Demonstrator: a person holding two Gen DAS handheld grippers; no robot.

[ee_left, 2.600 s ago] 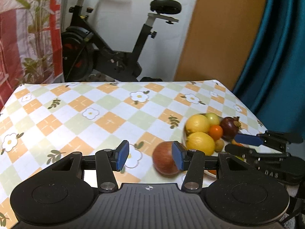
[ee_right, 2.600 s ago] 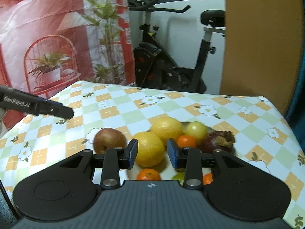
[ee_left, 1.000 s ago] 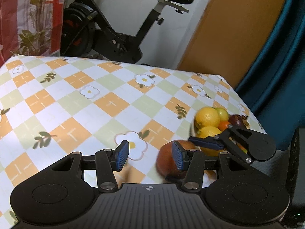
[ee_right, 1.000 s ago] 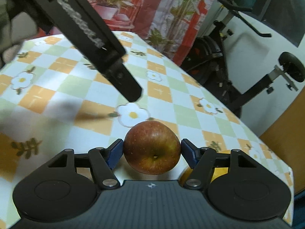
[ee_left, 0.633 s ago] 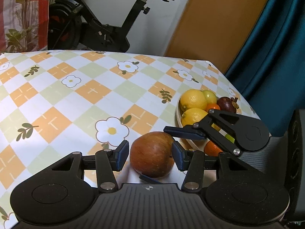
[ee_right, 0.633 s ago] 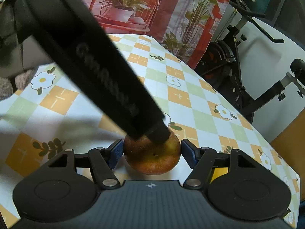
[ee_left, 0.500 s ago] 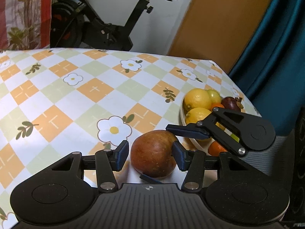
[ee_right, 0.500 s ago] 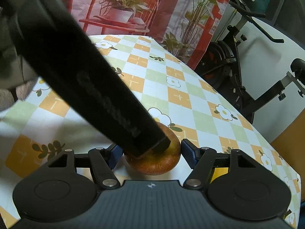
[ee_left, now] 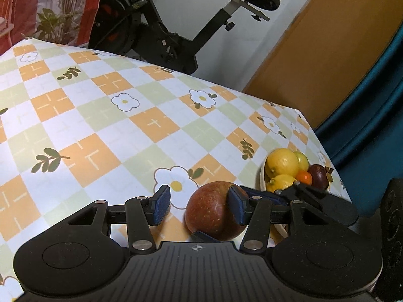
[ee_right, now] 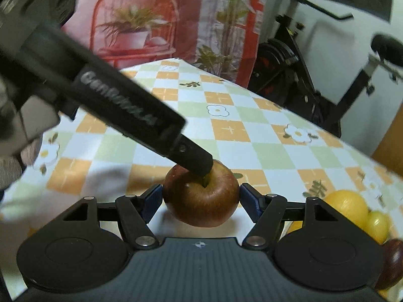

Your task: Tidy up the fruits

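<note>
A red apple (ee_left: 214, 210) lies on the checked tablecloth beside a cream bowl (ee_left: 261, 178) of fruit. My right gripper (ee_right: 200, 201) has its blue pads on both sides of the apple (ee_right: 201, 197), touching or nearly so. My left gripper (ee_left: 199, 205) is open; its right pad touches the apple's side, its left pad stands clear. One left finger (ee_right: 131, 118) reaches over the apple's top in the right wrist view. The bowl holds two lemons (ee_left: 282, 162), a small orange (ee_left: 304, 177) and a dark mangosteen (ee_left: 319, 173).
The table's right edge runs just past the bowl, next to a teal curtain (ee_left: 372, 115). An exercise bike (ee_left: 161, 25) stands behind the table's far edge. The flowered tablecloth (ee_left: 100, 125) stretches away to the left.
The right gripper has swung from over the bowl to the apple and taken it between its pads. The left gripper has moved up against the apple, its finger now over the top.
</note>
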